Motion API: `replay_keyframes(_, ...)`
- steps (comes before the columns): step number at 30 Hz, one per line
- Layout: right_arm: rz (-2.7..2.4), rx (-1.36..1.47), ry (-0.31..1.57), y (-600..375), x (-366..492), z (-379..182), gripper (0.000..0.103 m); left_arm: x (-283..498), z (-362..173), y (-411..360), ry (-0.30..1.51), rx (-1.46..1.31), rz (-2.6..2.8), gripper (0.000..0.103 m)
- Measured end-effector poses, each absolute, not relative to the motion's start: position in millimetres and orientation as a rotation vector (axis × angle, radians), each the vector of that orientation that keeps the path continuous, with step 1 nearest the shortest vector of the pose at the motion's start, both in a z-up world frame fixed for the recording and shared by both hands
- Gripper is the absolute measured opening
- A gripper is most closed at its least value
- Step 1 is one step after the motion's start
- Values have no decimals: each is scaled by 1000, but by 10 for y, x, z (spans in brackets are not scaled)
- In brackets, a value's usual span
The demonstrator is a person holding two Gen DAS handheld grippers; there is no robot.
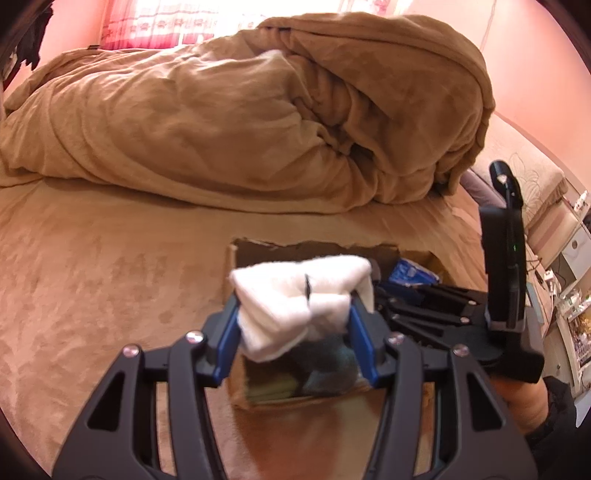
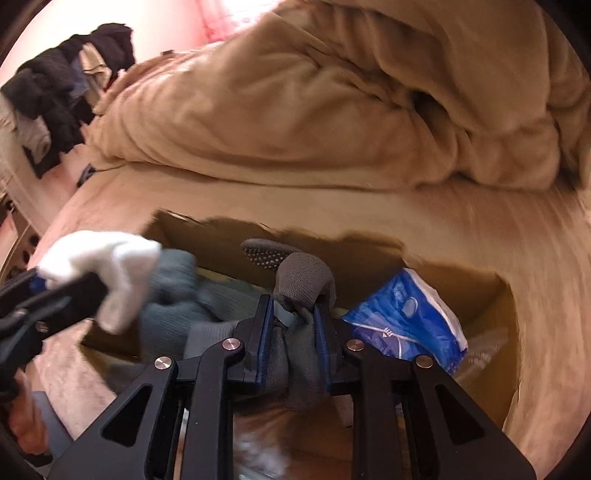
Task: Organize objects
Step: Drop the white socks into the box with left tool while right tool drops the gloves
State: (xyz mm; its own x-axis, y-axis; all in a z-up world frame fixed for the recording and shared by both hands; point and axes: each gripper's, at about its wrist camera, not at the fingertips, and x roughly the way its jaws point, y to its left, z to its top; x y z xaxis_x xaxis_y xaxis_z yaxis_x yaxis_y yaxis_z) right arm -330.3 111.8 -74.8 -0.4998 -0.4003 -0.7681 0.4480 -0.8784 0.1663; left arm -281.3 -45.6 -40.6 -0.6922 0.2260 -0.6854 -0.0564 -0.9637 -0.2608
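Two views, one bed.

Left wrist view. Bed (image 1: 92, 258): tan plush cover, lying flat across the foreground. Blanket (image 1: 240, 122): same tan plush, heaped in thick folds along the far side. Curtain (image 1: 155, 22): red and white pattern, brightly backlit, behind the heap. Walls: pink. Shelves (image 1: 570, 295): at the right edge, crowded with small items too small to identify. Cardboard box (image 1: 314, 249): open, torn upper rim, sitting on the bed cover. Left gripper (image 1: 295, 314): clenched on a folded white sock (image 1: 299, 295), held above the box. Right gripper (image 1: 417, 295): enters from the right over the box; its grip cannot be judged in this view. Blue packet (image 1: 408, 271): inside the box at the right; printing unreadable.

Right wrist view. Bed (image 2: 480, 236), blanket (image 2: 295, 92) and cardboard box (image 2: 221, 236) repeat. Dark clothes (image 2: 55, 92): piled at the upper left, beyond the bed. Right gripper (image 2: 295, 306): clamped on a grey sock (image 2: 301, 280), dotted sole showing, held over the box interior. Left gripper (image 2: 74, 291): at the left, gripping the white sock (image 2: 110, 266) over the box's left end. Grey-green clothes (image 2: 173, 295): inside the box, left part. Blue packet (image 2: 406, 317): blue and white plastic, inside the box, right part; markings too blurred to read.
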Motion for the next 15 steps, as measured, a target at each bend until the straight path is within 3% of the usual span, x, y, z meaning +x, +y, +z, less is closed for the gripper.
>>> replay_keyframes(5, -2382, 1142, 70, 1188, -3243, -695, 28, -2895, -474, -317, -300, -1179, 2713, 55)
replay_keyframes(10, -2402, 1091, -23, 1438, -3165, -531, 51, -2979, -520, -271, -298, -1204, 2698, 55)
replay_keyframes(15, -2434, 1061, -42, 1628, -3094, -384, 59, -3122, -579, -160, -254, -1220, 2681, 61)
